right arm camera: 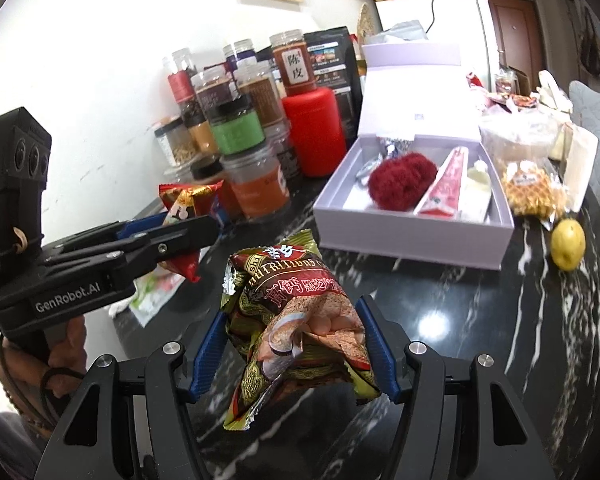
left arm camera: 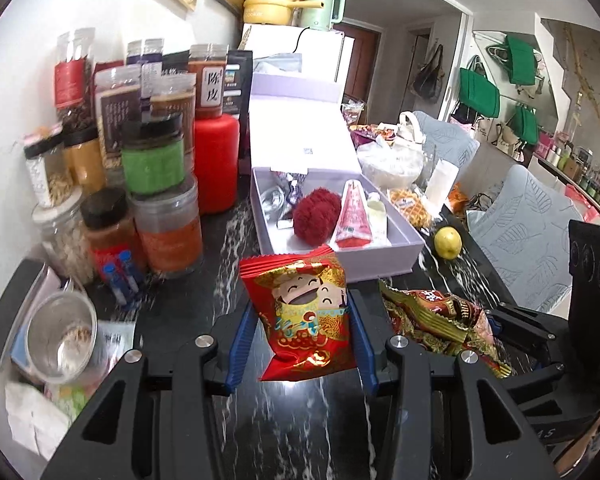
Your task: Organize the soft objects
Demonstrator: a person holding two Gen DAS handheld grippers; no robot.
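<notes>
The left tool (left arm camera: pixel 302 328) clamps one red snack packet (left arm camera: pixel 304 316) at the lower middle of its view. The right tool (right arm camera: pixel 296 348) grips one crumpled brown-and-gold snack packet (right arm camera: pixel 300 332), low in its frame. Both hang above the black marbled bench (right arm camera: pixel 460 312). Beyond, one open lilac box (right arm camera: pixel 412 232) holds one red pompom (right arm camera: pixel 400 180) and one red tube (right arm camera: pixel 444 190). One lemon (right arm camera: pixel 567 249) lies at right.
</notes>
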